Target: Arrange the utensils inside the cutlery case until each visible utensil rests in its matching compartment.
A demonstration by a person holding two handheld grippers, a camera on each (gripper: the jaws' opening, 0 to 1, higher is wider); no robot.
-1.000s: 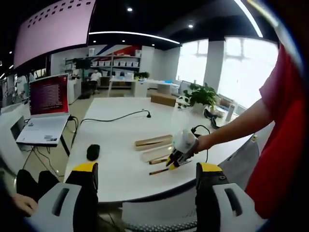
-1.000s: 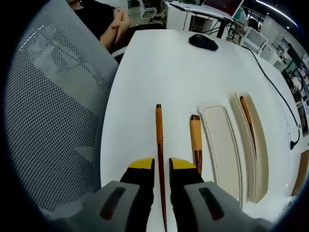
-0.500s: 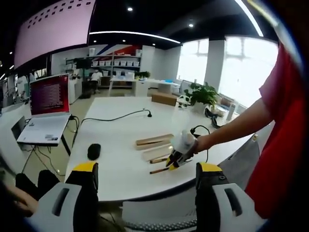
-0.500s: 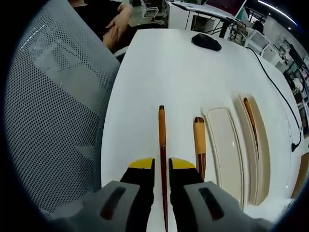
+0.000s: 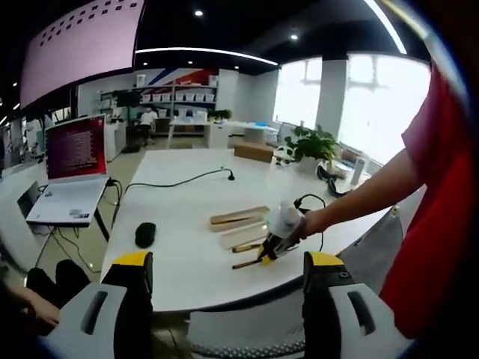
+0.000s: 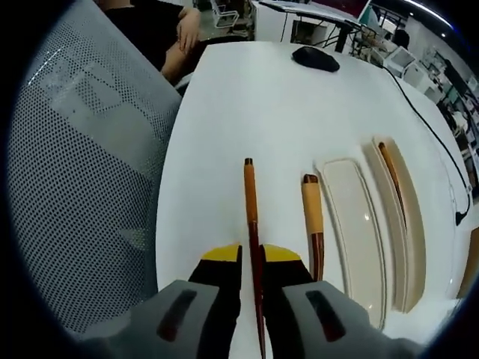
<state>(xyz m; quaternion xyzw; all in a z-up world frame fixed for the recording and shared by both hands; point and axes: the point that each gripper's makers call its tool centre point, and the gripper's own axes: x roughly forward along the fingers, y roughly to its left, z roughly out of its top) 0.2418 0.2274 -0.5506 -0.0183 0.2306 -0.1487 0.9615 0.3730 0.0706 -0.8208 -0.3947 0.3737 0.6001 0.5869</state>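
Observation:
My right gripper [image 6: 251,254] is shut on a thin brown wooden stick [image 6: 249,198] that points away along the white table [image 6: 247,97]. Beside it on the right lies a second utensil [image 6: 312,217] with a pale handle and dark end. Further right is the cream cutlery case [image 6: 348,258]; its near compartment is bare and its far one holds a slim wooden utensil [image 6: 391,173]. In the left gripper view the case [image 5: 238,218] sits mid-table, with the right gripper [image 5: 266,254] in a person's hand just in front of it. My left gripper [image 5: 228,262] hangs open off the table's near edge.
A black mouse [image 6: 314,58] lies at the table's far end, with a person's hands [image 6: 187,30] beyond it. A grey mesh chair [image 6: 82,172] stands to the left. The left gripper view has a laptop [image 5: 75,149], a black cable [image 5: 179,182] and a plant [image 5: 314,146].
The right gripper view has shifted slightly over the table, with the stick still in the jaws. The left gripper has stayed where it was.

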